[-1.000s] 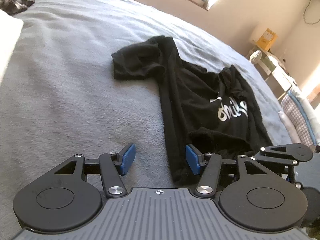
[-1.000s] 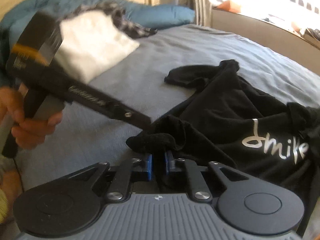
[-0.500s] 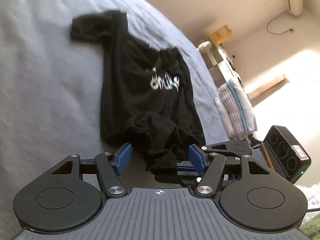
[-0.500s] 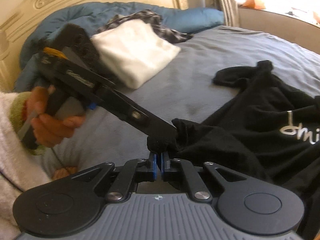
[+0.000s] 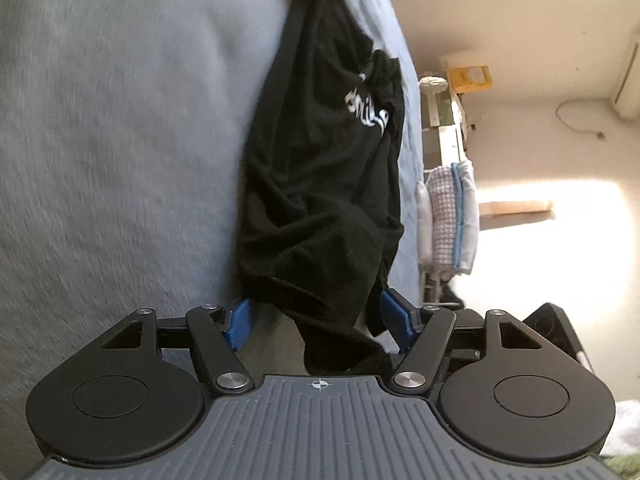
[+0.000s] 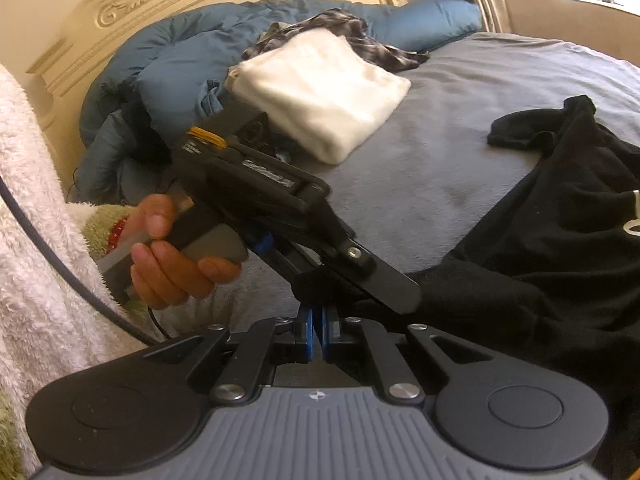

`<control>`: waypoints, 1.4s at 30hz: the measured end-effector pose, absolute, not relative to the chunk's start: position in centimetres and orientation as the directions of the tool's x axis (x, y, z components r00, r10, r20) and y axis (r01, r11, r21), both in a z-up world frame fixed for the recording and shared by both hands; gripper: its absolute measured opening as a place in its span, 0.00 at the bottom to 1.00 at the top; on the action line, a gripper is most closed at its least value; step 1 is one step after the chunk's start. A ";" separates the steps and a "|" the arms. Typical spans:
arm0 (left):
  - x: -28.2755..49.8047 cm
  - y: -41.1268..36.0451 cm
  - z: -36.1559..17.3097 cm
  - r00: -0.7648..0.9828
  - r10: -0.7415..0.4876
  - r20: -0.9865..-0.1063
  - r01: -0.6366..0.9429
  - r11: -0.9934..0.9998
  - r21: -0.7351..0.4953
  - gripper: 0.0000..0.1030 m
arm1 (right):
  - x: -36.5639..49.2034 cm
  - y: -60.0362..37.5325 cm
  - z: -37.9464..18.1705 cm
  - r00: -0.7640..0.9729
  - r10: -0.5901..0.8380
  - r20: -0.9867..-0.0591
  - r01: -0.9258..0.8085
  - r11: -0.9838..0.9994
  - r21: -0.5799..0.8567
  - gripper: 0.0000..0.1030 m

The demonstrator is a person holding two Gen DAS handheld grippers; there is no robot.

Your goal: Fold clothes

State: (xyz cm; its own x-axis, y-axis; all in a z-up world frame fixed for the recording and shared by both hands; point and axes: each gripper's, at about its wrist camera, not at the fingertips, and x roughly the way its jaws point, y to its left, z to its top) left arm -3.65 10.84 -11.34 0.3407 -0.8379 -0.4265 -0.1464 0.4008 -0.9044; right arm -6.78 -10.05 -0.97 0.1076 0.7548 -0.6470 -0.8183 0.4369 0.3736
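Bedroom with a big bed under a grey blanket and a carved cream headboard at the far left. A blue duvet is bunched against it. Cream walls, with strong sunlight washing out the floor on the right.

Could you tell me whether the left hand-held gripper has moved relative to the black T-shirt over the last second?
Yes. The left hand-held gripper has moved right and forward: its open jaws, earlier over bare grey blanket, now straddle the black T-shirt hem.
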 end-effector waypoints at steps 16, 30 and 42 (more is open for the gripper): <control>-3.5 9.7 -10.1 0.363 -0.739 -0.567 -0.067 0.586 -0.807 0.05 | -5.1 -17.7 -0.8 0.200 0.761 -0.617 -0.550 0.609 0.572 0.38; -3.0 10.9 -9.3 0.394 -0.611 -0.687 -0.068 0.726 -0.685 0.05 | -6.3 -33.3 -3.3 0.494 0.362 -0.791 0.042 0.898 0.437 0.40; -2.6 9.3 -7.5 0.446 -0.439 -0.780 0.033 0.879 -0.475 0.05 | -2.6 -32.7 -5.9 0.513 0.420 -0.749 0.009 0.870 0.493 0.29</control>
